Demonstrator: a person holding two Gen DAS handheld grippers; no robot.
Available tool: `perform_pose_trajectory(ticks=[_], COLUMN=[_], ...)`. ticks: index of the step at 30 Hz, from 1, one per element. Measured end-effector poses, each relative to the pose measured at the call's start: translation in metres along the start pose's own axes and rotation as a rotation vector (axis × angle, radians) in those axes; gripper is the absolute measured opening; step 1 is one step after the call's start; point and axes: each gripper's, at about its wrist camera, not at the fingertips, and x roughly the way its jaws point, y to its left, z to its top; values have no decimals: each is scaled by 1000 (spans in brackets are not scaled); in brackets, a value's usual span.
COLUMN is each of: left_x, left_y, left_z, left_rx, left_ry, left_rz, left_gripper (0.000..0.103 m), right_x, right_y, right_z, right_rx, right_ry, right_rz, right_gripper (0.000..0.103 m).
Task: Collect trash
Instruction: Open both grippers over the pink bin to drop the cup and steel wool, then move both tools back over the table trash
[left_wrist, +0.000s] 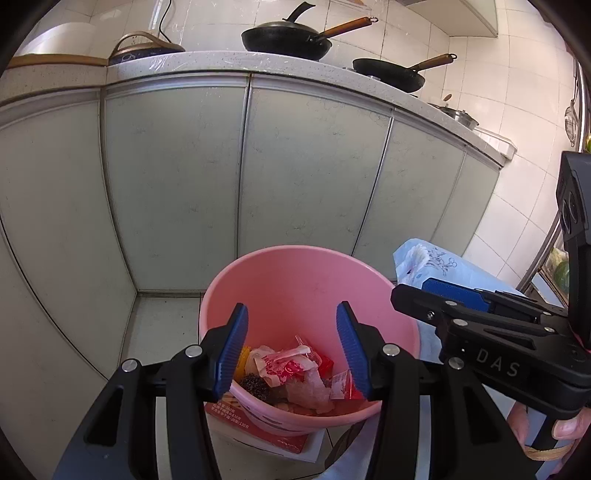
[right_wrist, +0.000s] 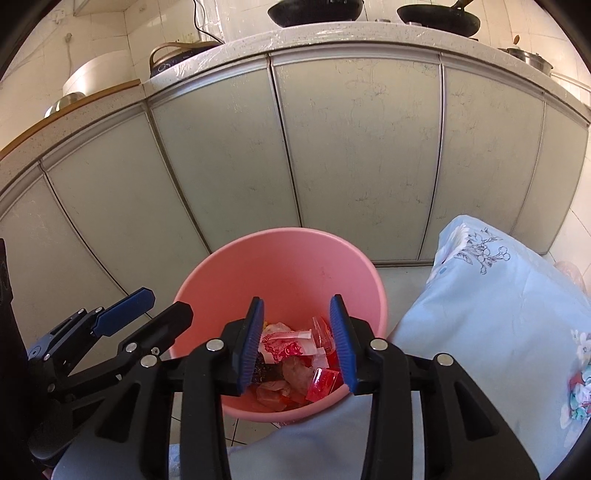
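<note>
Both my grippers, left (left_wrist: 291, 350) and right (right_wrist: 299, 341), hang over the bin (left_wrist: 295, 273), jaws apart, holding nothing. The trash (left_wrist: 291, 373) lies straight below, in the bin's bottom.

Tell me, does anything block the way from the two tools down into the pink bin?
Nothing visible does. Both the left tool and the right tool are open above the pink bin, whose mouth is uncovered, with trash at the bottom.

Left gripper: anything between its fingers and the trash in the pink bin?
Nothing. In the left wrist view, the left gripper hangs open and empty above the pink bin, with only air down to the wrappers.
</note>
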Motion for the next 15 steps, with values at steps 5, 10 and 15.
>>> perform_pose_trajectory(ticks=[5, 10, 15], left_x=[-13, -25, -40], left_y=[-4, -7, -19], left_z=[3, 8, 11], left_rx=[0, -4, 10], left_ry=[-17, -34, -59], left_rz=[3, 6, -4], left_gripper=[49, 49, 49], right_x=[-20, -46, -71], right_y=[-9, -19, -30], right_z=[-3, -8, -18], right_rx=[27, 55, 73], right_ry=[-21, -52, -71], right_rz=[11, 19, 18], right_gripper=[38, 38, 38])
